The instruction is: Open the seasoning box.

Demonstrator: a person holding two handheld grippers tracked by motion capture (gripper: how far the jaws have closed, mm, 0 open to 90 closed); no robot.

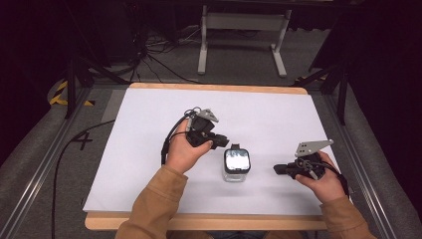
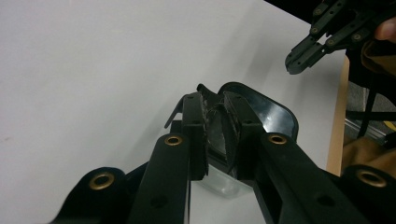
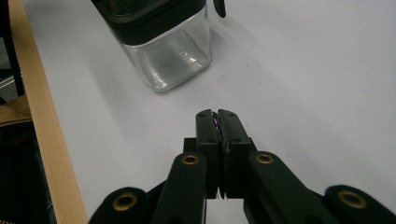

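Jar [image 1: 236,167] time, I think: the small clear jar with the black lid [image 2: 261,109] sits low in the middle of the high view, on the white table [image 1: 149,149]. My left gripper [image 2: 215,126] is pinched onto a dark bit at the lid's edge, maybe its latch. I cannot tell which bit. My right gripper [image 3: 217,128] is squeezed shut with nothing in it, near the jar, at lower right of the high view. I guess I am opening the lid. Next I should lift slowly so the jar stays up. Lots of room lies above. The wooden edge [image 1: 209,221] is close below.
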